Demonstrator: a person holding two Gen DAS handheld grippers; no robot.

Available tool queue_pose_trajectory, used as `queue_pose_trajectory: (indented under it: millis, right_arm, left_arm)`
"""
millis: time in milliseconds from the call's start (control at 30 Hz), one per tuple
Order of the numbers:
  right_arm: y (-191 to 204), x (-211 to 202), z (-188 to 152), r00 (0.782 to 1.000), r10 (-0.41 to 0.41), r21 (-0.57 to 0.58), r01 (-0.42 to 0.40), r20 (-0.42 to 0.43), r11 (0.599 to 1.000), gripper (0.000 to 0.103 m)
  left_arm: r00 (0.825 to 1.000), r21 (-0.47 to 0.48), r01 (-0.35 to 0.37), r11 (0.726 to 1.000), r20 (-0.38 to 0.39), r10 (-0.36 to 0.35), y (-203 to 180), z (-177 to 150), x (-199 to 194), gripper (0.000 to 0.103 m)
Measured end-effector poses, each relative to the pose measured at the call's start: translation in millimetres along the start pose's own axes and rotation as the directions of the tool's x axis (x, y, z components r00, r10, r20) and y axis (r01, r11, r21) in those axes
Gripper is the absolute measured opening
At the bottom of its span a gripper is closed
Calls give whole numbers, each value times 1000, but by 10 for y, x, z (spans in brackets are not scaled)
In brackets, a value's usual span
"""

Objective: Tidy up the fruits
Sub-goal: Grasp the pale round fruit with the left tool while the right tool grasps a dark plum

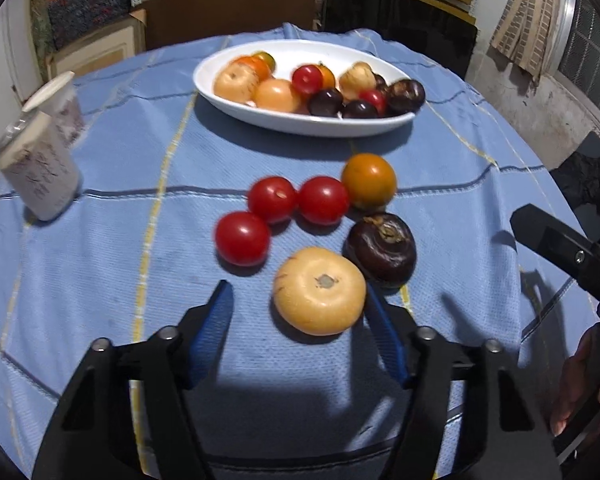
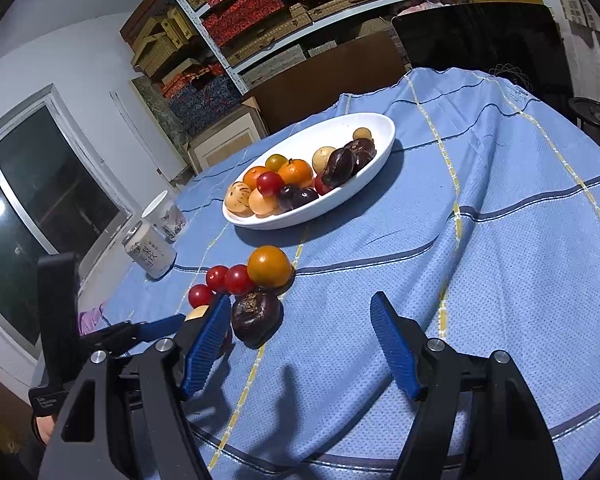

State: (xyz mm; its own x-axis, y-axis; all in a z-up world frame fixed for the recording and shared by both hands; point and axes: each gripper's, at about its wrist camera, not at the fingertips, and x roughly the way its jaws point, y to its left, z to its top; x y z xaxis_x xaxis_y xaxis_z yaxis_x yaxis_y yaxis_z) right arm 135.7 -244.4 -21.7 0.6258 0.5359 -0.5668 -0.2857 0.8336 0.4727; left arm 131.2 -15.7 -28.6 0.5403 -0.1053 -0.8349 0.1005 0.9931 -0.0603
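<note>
A tan round fruit (image 1: 320,290) lies on the blue cloth between the fingers of my left gripper (image 1: 296,286). The right pad is at its side, the left pad stands clear, so the jaws are open. Beyond it lie a dark purple fruit (image 1: 382,248), three red tomatoes (image 1: 272,199) and an orange fruit (image 1: 369,180). A white oval bowl (image 1: 236,106) at the back holds several mixed fruits. My right gripper (image 2: 300,298) is open, with the dark purple fruit (image 2: 256,316) just inside its left finger, not gripped.
A drink can (image 1: 40,172) and a white cup (image 1: 66,104) stand at the table's left side. Shelves of boxes (image 2: 260,12) rise behind the table. The blue cloth (image 2: 500,240) runs bare to the right of the fruits, down to the table edge.
</note>
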Motion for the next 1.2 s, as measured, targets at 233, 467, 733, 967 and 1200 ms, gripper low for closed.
queue_pose_trajectory:
  millis: [233, 467, 733, 967, 1200]
  right_arm:
    - [17, 36, -16, 1000, -6, -13, 6, -17, 1000, 73]
    - [43, 90, -38, 999, -15, -31, 13, -39, 999, 73]
    - [659, 294, -147, 989, -103, -282, 69, -109, 957, 73]
    - [839, 700, -125, 965, -201, -340, 133, -170, 931, 73]
    - [875, 845, -149, 952, -253, -370, 176, -173, 912, 43]
  left_arm:
    - [1000, 3, 5, 1000, 24, -5, -32, 56, 41, 43]
    - [1000, 1, 6, 1000, 15, -6, 111, -28, -90, 42]
    - [999, -63, 28, 998, 36, -26, 519, -121, -224, 42]
    - [998, -100, 51, 994, 42, -47, 679, -123, -195, 42]
    - [997, -100, 75, 992, 40, -72, 671, -116, -185, 42]
